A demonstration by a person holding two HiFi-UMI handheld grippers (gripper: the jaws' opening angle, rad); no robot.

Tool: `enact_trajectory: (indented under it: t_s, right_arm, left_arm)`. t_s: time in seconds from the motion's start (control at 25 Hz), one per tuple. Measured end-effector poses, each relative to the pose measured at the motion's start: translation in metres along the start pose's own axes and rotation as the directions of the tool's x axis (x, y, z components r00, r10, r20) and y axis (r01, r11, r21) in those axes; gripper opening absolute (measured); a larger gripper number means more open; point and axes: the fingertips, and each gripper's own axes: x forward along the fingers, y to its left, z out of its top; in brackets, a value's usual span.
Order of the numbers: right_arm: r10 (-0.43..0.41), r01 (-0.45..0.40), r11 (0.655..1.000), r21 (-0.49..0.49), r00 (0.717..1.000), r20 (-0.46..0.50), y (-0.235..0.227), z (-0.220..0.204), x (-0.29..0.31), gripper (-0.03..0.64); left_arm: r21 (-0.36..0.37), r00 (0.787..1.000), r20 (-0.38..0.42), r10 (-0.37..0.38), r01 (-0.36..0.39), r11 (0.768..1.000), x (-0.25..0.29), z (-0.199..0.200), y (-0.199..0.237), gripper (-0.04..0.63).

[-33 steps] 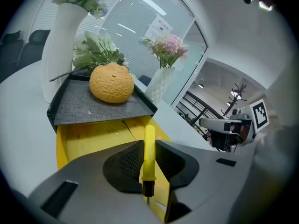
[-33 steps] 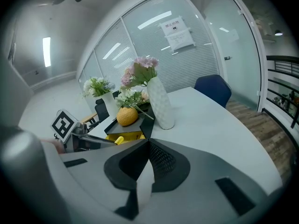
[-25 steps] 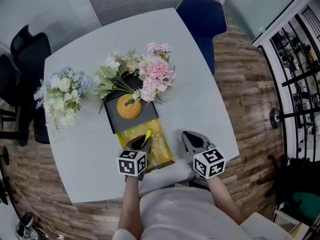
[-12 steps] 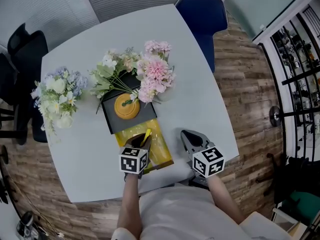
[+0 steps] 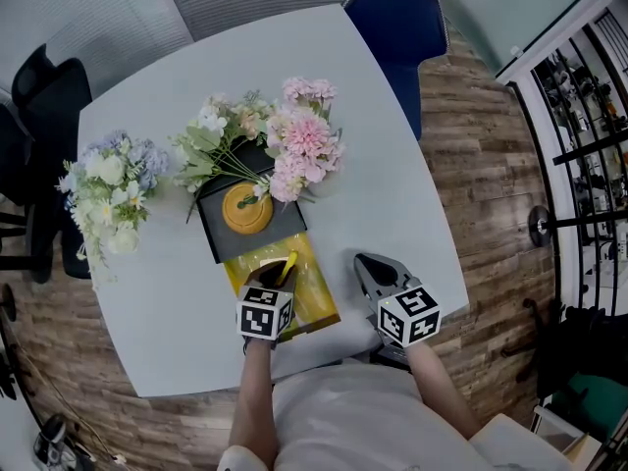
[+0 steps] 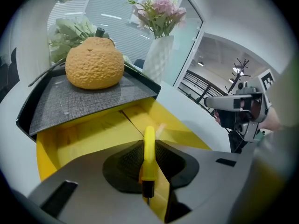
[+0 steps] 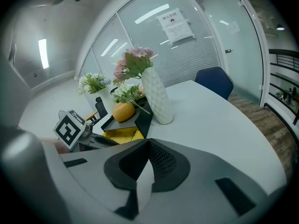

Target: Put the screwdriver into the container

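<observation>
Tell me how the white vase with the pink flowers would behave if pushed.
The white vase looks tall and narrow, with a full pink bouquet on top, so it would probably tip rather than slide. Its textured wall looks hard, perhaps ceramic, so it is likely stiff and breakable if it falls.

Right gripper [image 7: 149,141]: jaws closed tip to tip, with nothing between them. The white table [image 7: 219,120] shows through the narrow gap behind the tips.

Ahead of the claw, slightly left: a white textured vase [image 7: 156,97], upright, holding pink flowers [image 7: 133,62].

Left of the vase: an orange fruit [image 7: 123,111] resting on a dark tray [image 7: 142,118].

Nearer the claw, just below the tray: a yellow container [image 7: 119,134].

Left of the claw: the left gripper [image 7: 103,140], marker cube facing this way, tips at the container. Its jaw state cannot be read from here.

Further ahead-left: a bunch of white flowers [image 7: 93,83].

Ahead-right, beyond the table: a blue chair [image 7: 214,82].

Background: a glass wall with blinds, bearing a paper notice [image 7: 176,24].
</observation>
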Motion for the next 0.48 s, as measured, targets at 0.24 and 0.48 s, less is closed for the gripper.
enact_trajectory:
  t_s: [0.24, 0.48]
  right_arm:
    - [0.000, 0.000, 1.000, 0.000, 1.000, 0.003, 0.0018, 0.0004, -0.0003, 0.015]
    - [-0.009, 0.009, 1.000, -0.006, 1.000, 0.007, 0.0035, 0.0004, -0.0056, 0.015]
  left_arm:
    - [-0.011, 1.000, 0.002, -0.017, 0.017, 1.000, -0.0003, 0.0005, -0.0002, 0.077]
    - [-0.014, 1.000, -0.001, -0.020, 0.020, 1.000, -0.0004, 0.0003, -0.0017, 0.083]
